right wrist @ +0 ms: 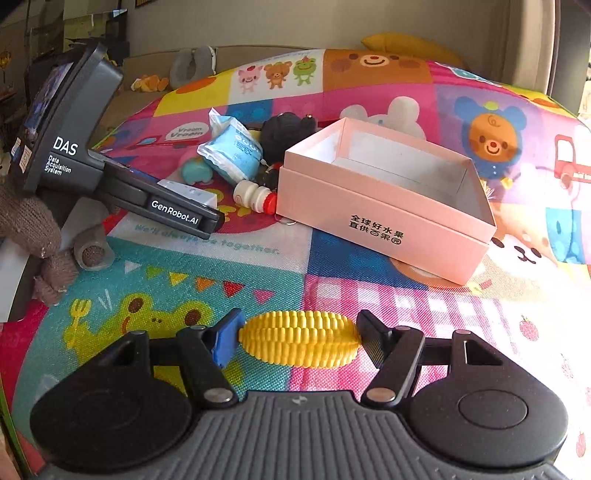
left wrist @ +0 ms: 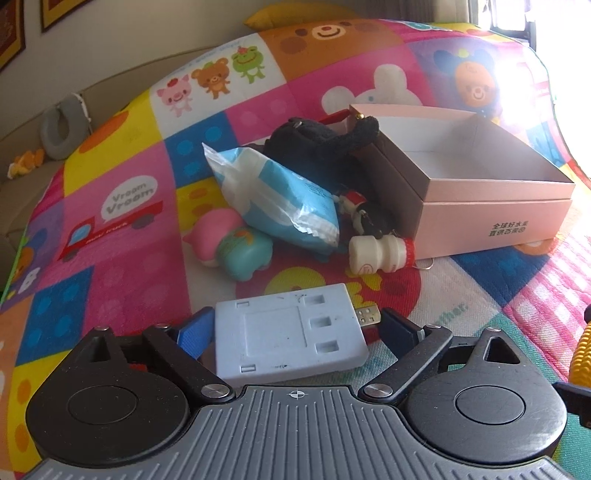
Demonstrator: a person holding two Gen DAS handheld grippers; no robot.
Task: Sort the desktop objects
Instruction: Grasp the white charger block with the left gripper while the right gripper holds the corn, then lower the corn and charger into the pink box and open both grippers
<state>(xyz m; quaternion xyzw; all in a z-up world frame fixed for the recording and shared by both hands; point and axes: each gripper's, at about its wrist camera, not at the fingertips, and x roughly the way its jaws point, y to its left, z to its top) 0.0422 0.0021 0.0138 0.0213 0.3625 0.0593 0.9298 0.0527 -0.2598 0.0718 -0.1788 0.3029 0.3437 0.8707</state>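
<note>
Corn (right wrist: 299,343) sits clamped end to end in my right tongs (right wrist: 295,341), near the pink box (right wrist: 388,218). My left tongs (left wrist: 291,332) stand apart around the pale blue adapter (left wrist: 291,343); I can't tell if the pads touch it. Its plug (left wrist: 369,315) could catch the right pad and twist the flat body loose. The corn's ribbed ends could slip. The black plush (left wrist: 317,140) hides whatever lies behind the pile.

Beige sofa (left wrist: 22,177), bright window (left wrist: 517,14)
</note>
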